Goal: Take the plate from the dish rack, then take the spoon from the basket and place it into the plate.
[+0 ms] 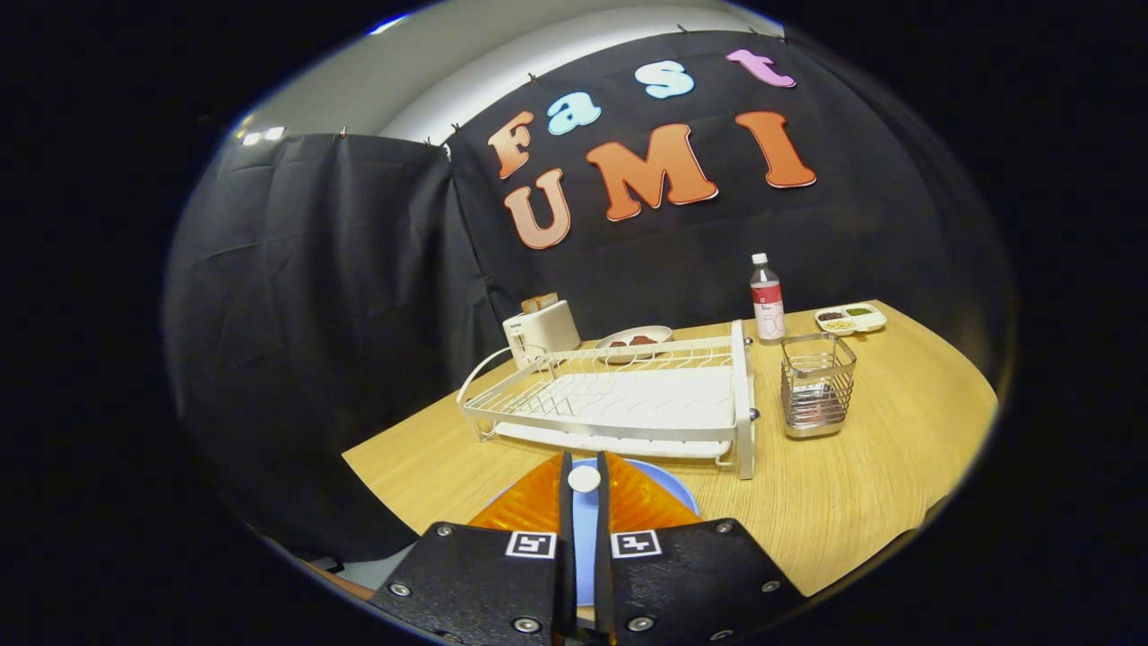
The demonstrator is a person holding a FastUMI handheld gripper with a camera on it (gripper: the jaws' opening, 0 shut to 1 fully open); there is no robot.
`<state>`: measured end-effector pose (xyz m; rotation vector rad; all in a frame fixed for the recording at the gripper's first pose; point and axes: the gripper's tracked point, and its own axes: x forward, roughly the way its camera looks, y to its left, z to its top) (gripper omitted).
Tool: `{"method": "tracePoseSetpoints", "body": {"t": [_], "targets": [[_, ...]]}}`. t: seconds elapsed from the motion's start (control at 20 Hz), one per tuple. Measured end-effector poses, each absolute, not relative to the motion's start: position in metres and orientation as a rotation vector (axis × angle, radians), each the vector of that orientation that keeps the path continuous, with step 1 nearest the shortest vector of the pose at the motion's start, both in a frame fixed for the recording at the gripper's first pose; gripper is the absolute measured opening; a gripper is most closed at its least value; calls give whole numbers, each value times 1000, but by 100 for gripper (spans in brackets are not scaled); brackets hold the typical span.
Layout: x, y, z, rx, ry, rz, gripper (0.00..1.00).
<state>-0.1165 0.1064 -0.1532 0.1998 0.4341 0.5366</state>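
While the orange ribbed fingers (538,502) of the gripper (584,489) sit close together, they pinch a small white round thing, maybe the spoon (584,479); most of it is hidden. Right under them lies the smooth blue plate (668,484) on the wooden table (861,484). Just beyond stands the white wire dish rack (619,399), with a shiny metal basket (816,384) beside it.

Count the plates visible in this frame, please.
2. A blue plate lies on the table just below the gripper, whose fingers pinch a white spoon over it. A white plate with food sits beyond the dish rack, beside the toaster.
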Motion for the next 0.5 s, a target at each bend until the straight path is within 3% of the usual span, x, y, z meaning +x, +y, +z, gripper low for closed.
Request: {"method": "tracePoseSetpoints", "body": {"t": [0.5], "targets": [[-131,103,-179,210,481,532,14]]}}
